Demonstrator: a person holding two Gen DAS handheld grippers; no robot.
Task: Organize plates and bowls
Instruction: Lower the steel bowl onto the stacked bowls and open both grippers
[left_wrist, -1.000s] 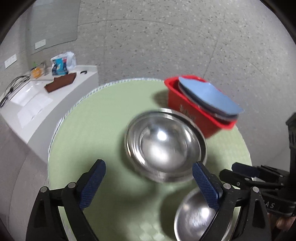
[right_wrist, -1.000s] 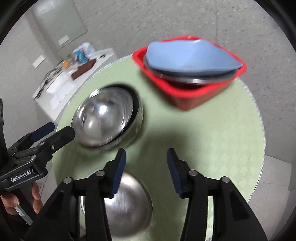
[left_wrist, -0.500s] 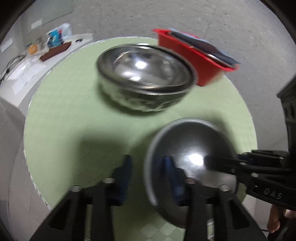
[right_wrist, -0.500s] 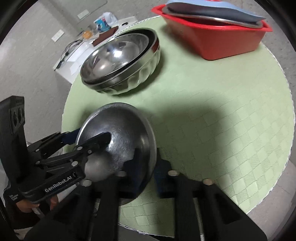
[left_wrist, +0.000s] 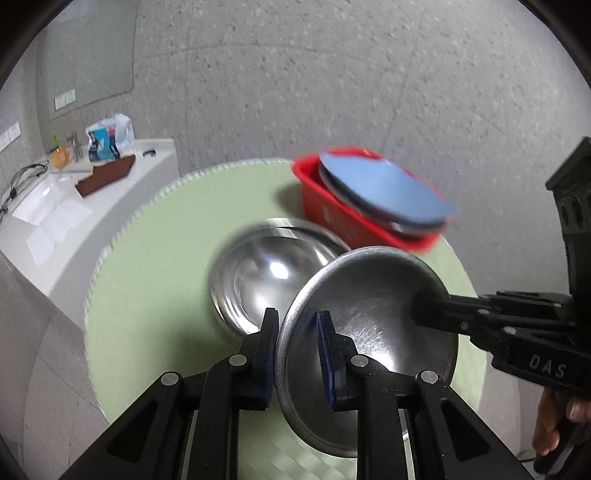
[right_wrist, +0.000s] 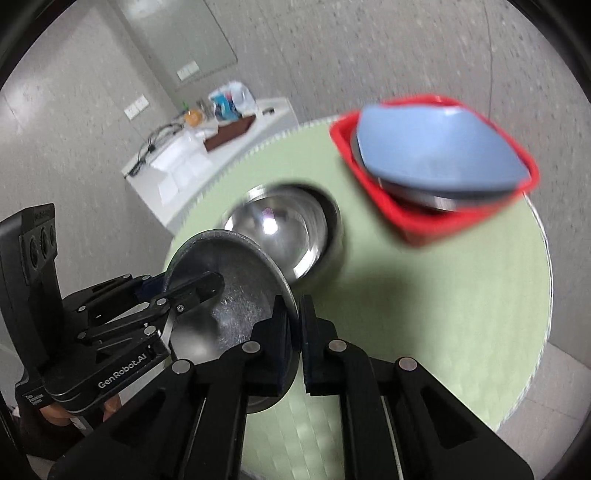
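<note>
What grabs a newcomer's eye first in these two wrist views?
The small steel bowl, nearest the cameras, gripped on opposite rims by the left gripper and right gripper, both shut. Behind it, a stack of larger steel bowls sits mid-table. At the far edge of the green table, a red tub holds plates topped by a blue one.

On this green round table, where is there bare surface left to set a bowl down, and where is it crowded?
Bare mat: the wide stretch right of the stacked steel bowls and below the red bin, out to the table edge; also the left rim strip beside the bowls. Crowded: the near edge, where both grippers clamp the lifted steel bowl, and the plate-filled bin.
</note>
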